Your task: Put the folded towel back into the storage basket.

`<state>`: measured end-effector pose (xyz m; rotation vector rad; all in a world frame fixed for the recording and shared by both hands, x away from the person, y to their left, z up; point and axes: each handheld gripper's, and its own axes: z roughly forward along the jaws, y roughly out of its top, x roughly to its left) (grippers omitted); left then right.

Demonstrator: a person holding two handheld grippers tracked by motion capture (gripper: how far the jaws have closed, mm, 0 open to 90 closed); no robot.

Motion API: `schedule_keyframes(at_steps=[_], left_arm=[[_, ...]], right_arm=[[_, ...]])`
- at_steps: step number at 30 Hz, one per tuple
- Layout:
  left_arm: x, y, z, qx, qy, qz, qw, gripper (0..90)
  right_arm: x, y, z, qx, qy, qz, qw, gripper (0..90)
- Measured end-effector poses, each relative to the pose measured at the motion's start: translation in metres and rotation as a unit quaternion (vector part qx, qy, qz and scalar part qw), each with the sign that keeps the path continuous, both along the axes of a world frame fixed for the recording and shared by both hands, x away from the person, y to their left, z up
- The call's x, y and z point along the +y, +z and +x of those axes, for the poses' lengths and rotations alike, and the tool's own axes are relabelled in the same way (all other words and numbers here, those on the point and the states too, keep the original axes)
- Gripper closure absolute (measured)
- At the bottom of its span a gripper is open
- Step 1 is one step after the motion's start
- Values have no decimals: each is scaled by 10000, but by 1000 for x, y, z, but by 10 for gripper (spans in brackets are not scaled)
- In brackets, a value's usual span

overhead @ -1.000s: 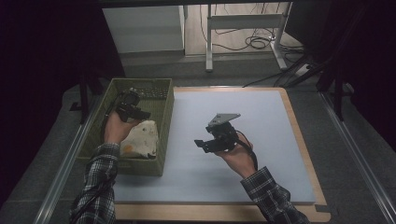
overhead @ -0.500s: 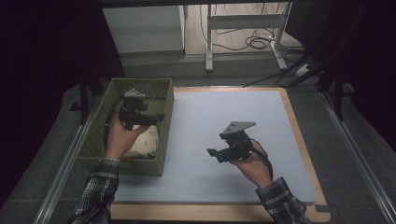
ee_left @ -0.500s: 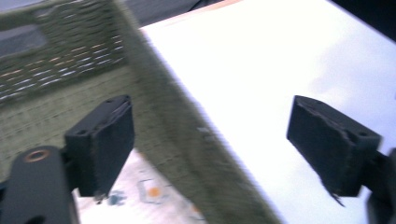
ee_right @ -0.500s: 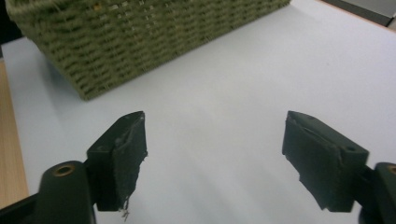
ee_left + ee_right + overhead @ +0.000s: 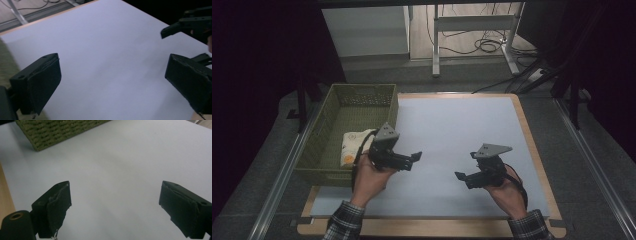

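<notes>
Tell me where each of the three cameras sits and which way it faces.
High view: above the person's side, looking forward and down on the white mat, green basket, both hands, left gripper, right gripper.
Left gripper view: along its open jaws across the mat toward the right gripper.
Right gripper view: along its open jaws toward the basket.
Shared: the mat.

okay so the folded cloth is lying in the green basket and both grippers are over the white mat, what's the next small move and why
Probably bring both grippers to rest: the cloth lies inside the basket, the left gripper and right gripper have just been opening, nothing between their jaws, above the bare mat.
</notes>
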<state>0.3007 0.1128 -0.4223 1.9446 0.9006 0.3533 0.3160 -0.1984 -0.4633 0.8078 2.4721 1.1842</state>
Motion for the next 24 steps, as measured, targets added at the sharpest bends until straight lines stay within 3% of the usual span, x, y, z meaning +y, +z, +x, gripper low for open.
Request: schedule_keyframes(at_steps=[5, 7, 11, 15, 19, 20, 22, 24], left_arm=[[-32, -26, -18, 24, -311, -17, 9995, 7], [-43, -40, -23, -61, -321, 127, 9994, 10], [-57, -73, -25, 162, -290, 342, 9989, 9], [-60, -101, -20, 301, -168, 772, 9964, 9], [-59, -118, -14, 509, -78, 1002, 9936, 9], [-61, -123, -11, 646, -81, 1090, 9919, 9], [-62, -123, -11, 644, -91, 1147, 9913, 1], [-62, -123, -11, 650, -92, 1150, 9912, 0]], right_arm=[[-17, -12, -10, -33, -144, -81, 9999, 96], [-23, -18, -13, -32, -187, -136, 9997, 91], [-34, -33, -17, 41, -322, -195, 9993, 84], [-44, -49, -16, 153, -440, -313, 9984, 81], [-47, -65, -13, 231, -525, -589, 9966, 65], [-47, -69, -13, 272, -540, -620, 9962, 46], [-49, -69, -12, 303, -562, -500, 9967, 47], [-48, -70, -13, 251, -573, -579, 9964, 44]])
